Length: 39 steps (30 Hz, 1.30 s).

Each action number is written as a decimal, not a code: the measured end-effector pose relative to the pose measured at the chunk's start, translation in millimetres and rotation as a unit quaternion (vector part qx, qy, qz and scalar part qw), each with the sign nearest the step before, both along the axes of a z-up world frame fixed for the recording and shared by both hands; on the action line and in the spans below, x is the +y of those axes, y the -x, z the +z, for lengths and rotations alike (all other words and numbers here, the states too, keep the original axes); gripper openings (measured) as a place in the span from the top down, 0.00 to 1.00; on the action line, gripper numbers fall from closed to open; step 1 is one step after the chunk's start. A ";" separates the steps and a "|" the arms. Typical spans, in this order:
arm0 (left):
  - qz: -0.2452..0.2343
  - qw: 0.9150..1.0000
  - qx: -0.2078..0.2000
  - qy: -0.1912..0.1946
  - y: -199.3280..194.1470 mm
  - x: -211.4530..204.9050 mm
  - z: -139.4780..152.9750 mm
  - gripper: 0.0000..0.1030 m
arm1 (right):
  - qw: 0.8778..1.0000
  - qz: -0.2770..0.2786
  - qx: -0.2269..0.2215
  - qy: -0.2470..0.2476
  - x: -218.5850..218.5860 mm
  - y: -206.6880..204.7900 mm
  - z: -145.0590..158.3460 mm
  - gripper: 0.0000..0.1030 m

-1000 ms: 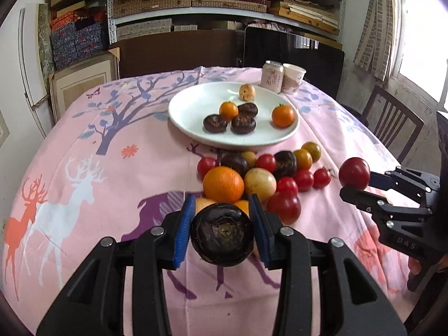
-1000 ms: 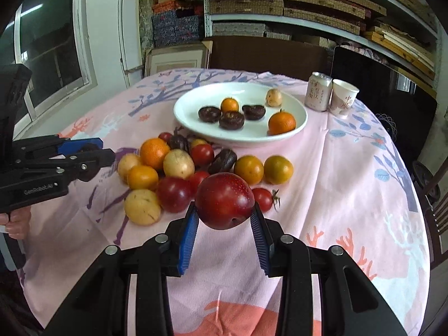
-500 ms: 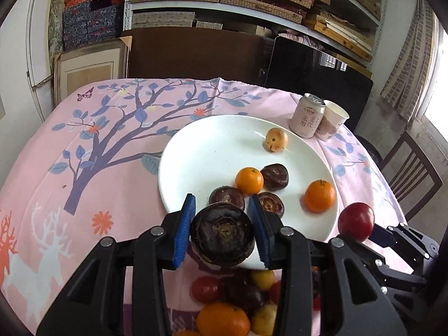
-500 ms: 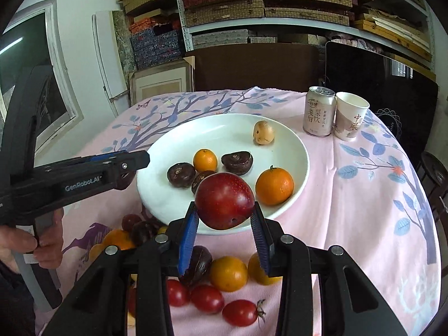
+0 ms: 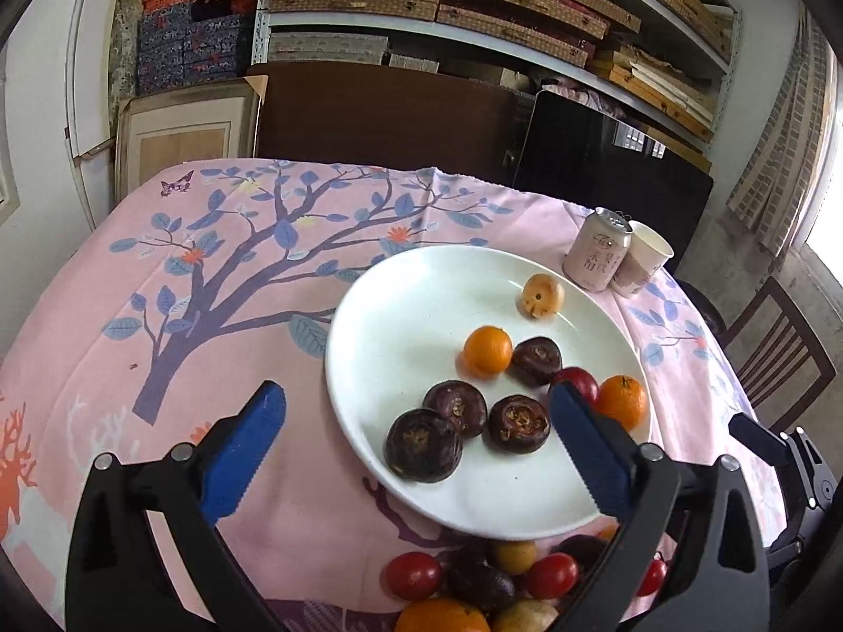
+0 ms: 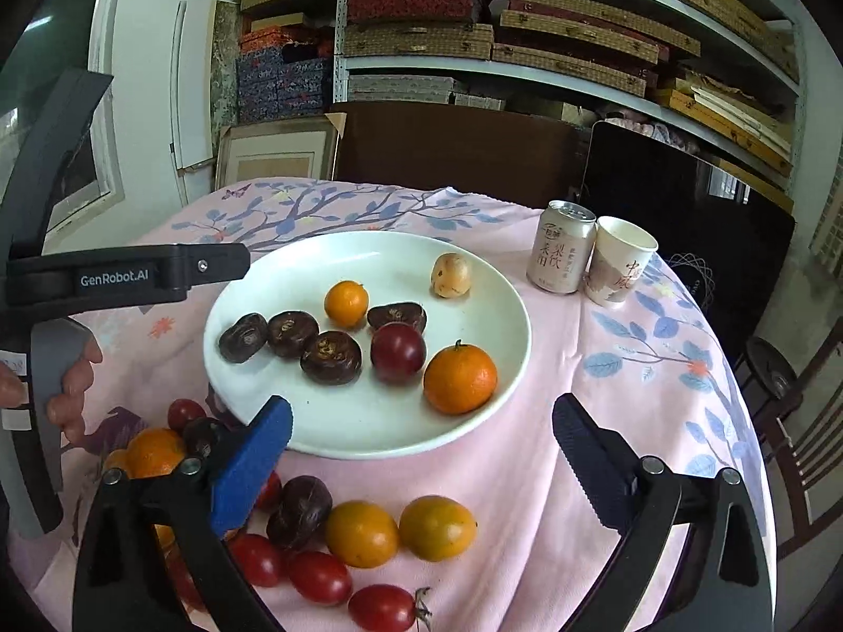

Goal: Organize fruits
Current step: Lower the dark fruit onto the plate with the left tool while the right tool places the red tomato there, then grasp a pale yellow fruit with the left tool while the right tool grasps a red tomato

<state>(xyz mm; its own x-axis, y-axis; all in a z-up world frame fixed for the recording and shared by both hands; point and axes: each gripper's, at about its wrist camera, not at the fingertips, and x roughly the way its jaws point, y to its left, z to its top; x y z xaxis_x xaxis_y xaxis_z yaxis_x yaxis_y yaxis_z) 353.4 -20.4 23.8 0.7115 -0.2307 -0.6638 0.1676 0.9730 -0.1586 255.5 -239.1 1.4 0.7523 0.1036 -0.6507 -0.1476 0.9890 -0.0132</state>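
both of my grippers are spread wide with nothing between the fingers. the left gripper [image 5: 416, 437] hangs over the near left rim of the white plate [image 5: 400, 295], its blue pads either side of the dark fruits. the right gripper [image 6: 421, 445] sits over the plate's near edge and the pink tablecloth [image 6: 606, 411]. on the plate i count 7 fruits: 3 dark brown water chestnuts [image 6: 331, 357] bunched at the left, a 4th chestnut [image 6: 397, 316] farther back, a small orange [image 6: 346, 303] just left of it, a pale yellow fruit [image 6: 450, 275] at the far side, a dark red plum [image 6: 398, 352] in the middle touching or almost touching the big tangerine [image 6: 460, 379] to its right. in the left wrist view the plum [image 5: 578, 382] is half hidden behind my right finger. the loose fruit lies on the cloth near the plate's near rim: 2 yellow-orange tomatoes [image 6: 400, 531], cherry tomatoes [image 6: 319, 576], a dark passion fruit [image 6: 299, 511] and an orange [image 6: 154, 452] at the left. a pink drink can [image 6: 561, 246] and a paper cup [image 6: 620, 259] stand side by side, touching, beyond the plate at the far right.
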 end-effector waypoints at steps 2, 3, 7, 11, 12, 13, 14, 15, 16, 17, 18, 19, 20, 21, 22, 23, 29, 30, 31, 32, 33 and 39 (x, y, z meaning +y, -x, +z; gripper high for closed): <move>-0.009 1.000 0.002 -0.006 12.7 5.3 1.9 0.04 | 1.000 -0.001 0.000 -0.003 -5.7 12.5 3.4 0.03; -0.013 1.000 0.001 -0.010 20.7 7.7 2.9 0.04 | 1.000 0.002 0.000 -0.006 -8.9 19.0 4.2 0.03; -0.026 0.999 -0.008 -0.024 55.8 15.4 4.3 0.04 | 1.000 0.010 0.018 -0.002 -14.2 40.9 -1.6 0.03; -0.027 0.997 0.023 -0.074 91.8 12.0 -9.5 0.04 | 0.998 0.017 0.055 0.014 -14.0 54.8 -22.2 0.03; -0.038 0.995 0.031 -0.083 102.4 9.4 -14.4 0.04 | 0.998 0.018 0.064 0.021 -13.8 55.3 -27.3 0.03; -0.051 0.994 0.036 -0.088 113.4 7.4 -19.1 0.04 | 0.997 0.018 0.072 0.027 -14.3 55.7 -32.7 0.03; -0.068 0.993 0.040 -0.088 127.5 4.9 -23.5 0.04 | 0.997 0.017 0.077 0.025 -15.5 55.9 -36.4 0.03; -0.079 0.992 0.041 -0.087 137.1 2.7 -27.6 0.04 | 0.996 0.017 0.081 0.022 -16.6 55.0 -39.6 0.03; -0.094 0.991 0.043 -0.088 148.5 0.2 -31.3 0.04 | 0.996 0.017 0.086 0.019 -17.4 54.0 -42.9 0.03; -0.107 0.989 0.044 -0.088 158.4 -2.7 -35.3 0.04 | 0.995 0.019 0.091 0.018 -17.0 52.1 -45.8 0.03; -0.116 0.988 0.046 -0.090 166.5 -6.6 -40.1 0.04 | 0.995 0.019 0.095 0.021 -16.3 51.5 -49.3 0.03; -0.125 0.986 0.053 -0.095 172.2 -10.4 -45.3 0.04 | 0.995 0.019 0.098 0.025 -14.4 49.7 -51.9 0.03; -0.135 0.984 0.062 -0.102 176.5 -14.7 -51.9 0.04 | 0.994 0.018 0.102 0.030 -12.6 47.7 -54.4 0.03; -0.143 0.981 0.070 -0.110 179.4 -18.6 -58.6 0.04 | 0.994 0.013 0.108 0.034 -10.9 46.1 -56.8 0.03; -0.146 0.979 0.074 -0.117 179.6 -21.7 -64.1 0.04 | 0.993 0.008 0.112 0.039 -9.1 44.4 -59.0 0.03; -0.146 0.979 0.078 -0.121 177.3 -24.3 -69.0 0.04 | 0.993 0.007 0.114 0.040 -7.4 42.8 -60.7 0.03; -0.161 0.978 0.087 -0.098 159.0 -27.5 -80.9 0.43 | 0.992 0.015 0.123 0.006 -8.6 40.0 -64.0 0.16; -0.171 0.977 0.083 -0.099 159.5 -30.0 -80.0 0.57 | 0.992 0.020 0.126 -0.001 -9.2 40.4 -63.3 0.40; -0.181 0.976 0.080 -0.095 161.4 -32.9 -79.3 0.60 | 0.992 0.027 0.126 -0.008 -9.2 41.2 -62.4 0.61; -0.181 0.975 0.076 -0.103 163.5 -35.8 -79.5 0.60 | 0.992 0.030 0.119 -0.010 -8.7 43.7 -60.2 0.64; -0.180 0.975 0.072 -0.110 165.1 -37.9 -78.8 0.60 | 0.993 0.024 0.114 0.000 -7.1 46.0 -58.8 0.64; -0.185 0.976 0.054 -0.104 175.6 -35.5 -66.0 0.60 | 0.995 0.033 0.091 0.005 -6.3 65.3 -45.4 0.65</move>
<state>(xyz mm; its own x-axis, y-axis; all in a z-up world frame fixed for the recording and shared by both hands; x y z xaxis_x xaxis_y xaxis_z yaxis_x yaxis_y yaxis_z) 177.8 -55.9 -42.2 0.5287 -0.3110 -0.7898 0.5069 0.8620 -0.0001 190.3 -245.4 -44.0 0.6132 0.1422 -0.7770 -0.2132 0.9770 0.0106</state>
